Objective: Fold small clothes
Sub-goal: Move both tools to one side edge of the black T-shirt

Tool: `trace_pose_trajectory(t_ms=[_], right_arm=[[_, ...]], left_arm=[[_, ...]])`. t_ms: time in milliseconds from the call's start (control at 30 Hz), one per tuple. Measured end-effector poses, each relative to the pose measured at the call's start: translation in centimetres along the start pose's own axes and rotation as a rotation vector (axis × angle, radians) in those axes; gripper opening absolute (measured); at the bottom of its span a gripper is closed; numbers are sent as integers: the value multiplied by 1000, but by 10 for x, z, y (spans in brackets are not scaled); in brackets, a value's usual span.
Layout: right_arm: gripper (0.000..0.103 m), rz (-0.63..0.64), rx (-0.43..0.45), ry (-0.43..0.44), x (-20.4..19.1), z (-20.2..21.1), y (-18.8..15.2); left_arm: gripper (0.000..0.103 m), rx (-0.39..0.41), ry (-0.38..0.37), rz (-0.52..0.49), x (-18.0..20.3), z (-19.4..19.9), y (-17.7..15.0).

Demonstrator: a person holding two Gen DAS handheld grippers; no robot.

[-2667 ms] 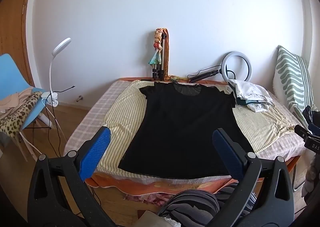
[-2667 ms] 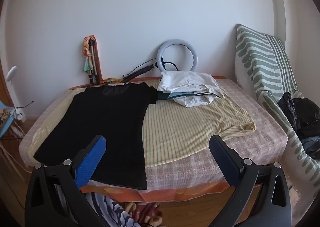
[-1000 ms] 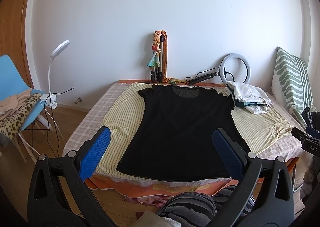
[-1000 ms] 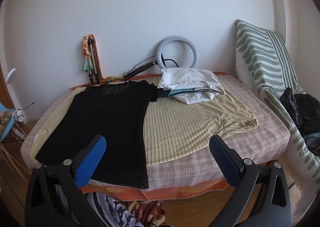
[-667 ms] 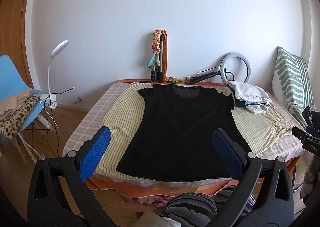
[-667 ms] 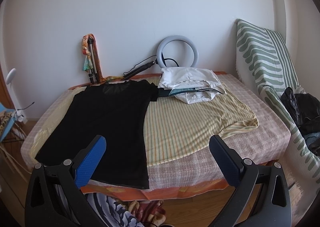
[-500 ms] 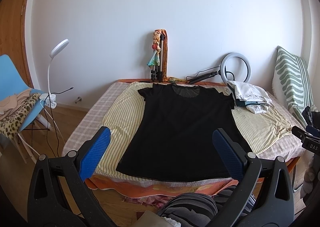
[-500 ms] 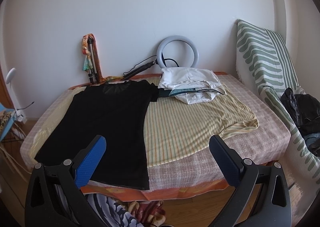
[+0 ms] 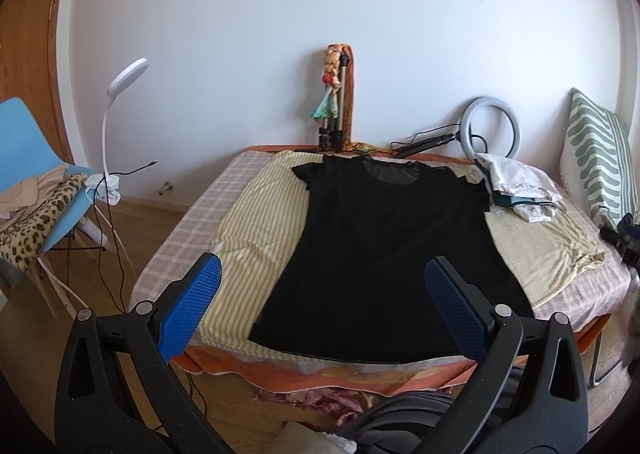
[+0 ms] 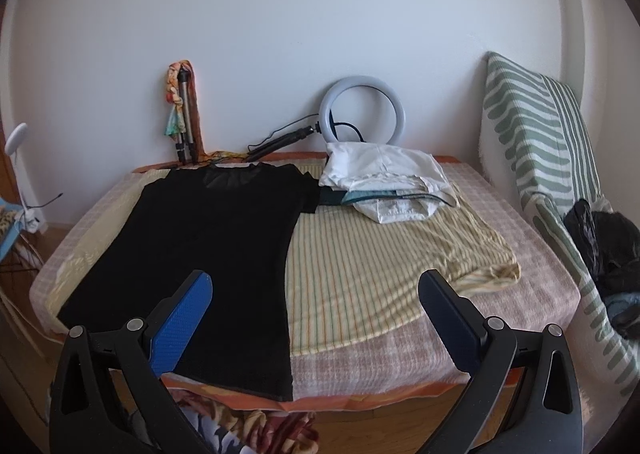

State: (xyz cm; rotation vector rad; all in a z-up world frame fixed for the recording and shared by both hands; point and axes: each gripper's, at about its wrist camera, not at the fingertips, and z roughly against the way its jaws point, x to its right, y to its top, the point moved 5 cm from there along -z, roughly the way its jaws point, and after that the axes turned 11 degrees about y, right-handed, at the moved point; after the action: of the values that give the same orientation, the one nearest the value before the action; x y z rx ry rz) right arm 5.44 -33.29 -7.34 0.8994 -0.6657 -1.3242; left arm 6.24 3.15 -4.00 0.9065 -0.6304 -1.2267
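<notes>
Barely anything has shifted vs the earlier frames: both views have drifted a touch, the black short-sleeved t-shirt (image 9: 384,250) lies just as it did, and we haven't closed in on it. Going L to R in the left wrist view: a blue plastic chair (image 9: 24,134) w/ a leopard-print cloth sits off the bed's left side, a white clip-on lamp (image 9: 120,94) beside it; then the bed w/ its pink checked cover (image 9: 188,226), a yellow striped sheet (image 9: 256,222) on top, and the shirt spread flat on that sheet, neck toward the wall, hem at the near edge. Right of it sits a pile of white and teal folded clothes (image 10: 384,178), a white ring light (image 10: 362,110) behind it against the wall, and a green-and-white striped cushion (image 10: 536,126) at far R. Our left gripper (image 9: 320,302) hangs spread wide, nothing between its blue pads, short of the hem; our right gripper (image 10: 316,314) is likewise spread and empty, over the near edge by the shirt's R side. Progress, as we judge it: the pile suggests some items are done, but this shirt is laid out w/ no fold in it yet — sides, sleeves and the lengthwise fold all remain, then stacking.
</notes>
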Motion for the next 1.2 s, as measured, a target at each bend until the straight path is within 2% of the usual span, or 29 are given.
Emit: trace_pose_trajectory(t_ms=[167, 267, 433, 500, 600, 700, 833, 967, 1033, 1100, 1200], right_arm=[[103, 17, 44, 40, 0, -15, 30], [103, 23, 75, 82, -1, -27, 50], [103, 37, -7, 165, -15, -59, 79], [103, 46, -47, 206, -27, -72, 90], [103, 54, -71, 263, -47, -85, 106], [102, 66, -91, 293, -67, -99, 120], [94, 81, -116, 336, -100, -118, 137], [92, 95, -158, 400, -138, -149, 147], [85, 106, -204, 437, -163, -175, 149], [83, 108, -254, 461, -183, -201, 149], [73, 104, -314, 489, -216, -244, 149]], left_arm=[[103, -26, -13, 42, -26, -24, -11], [98, -61, -31, 76, -44, -40, -22], [76, -136, -47, 95, -63, -71, -46], [63, -184, -86, 120, -69, -84, -60], [54, -219, -113, 134, -73, -98, -73], [50, -248, -132, 123, -73, -114, -88], [45, -282, -153, 112, -69, -132, -102], [41, -294, -163, 95, -63, -146, -111], [41, -295, -154, 75, -60, -151, -114], [41, -281, -138, 32, -57, -154, -115], [40, -273, -152, 9, -55, -158, -116]])
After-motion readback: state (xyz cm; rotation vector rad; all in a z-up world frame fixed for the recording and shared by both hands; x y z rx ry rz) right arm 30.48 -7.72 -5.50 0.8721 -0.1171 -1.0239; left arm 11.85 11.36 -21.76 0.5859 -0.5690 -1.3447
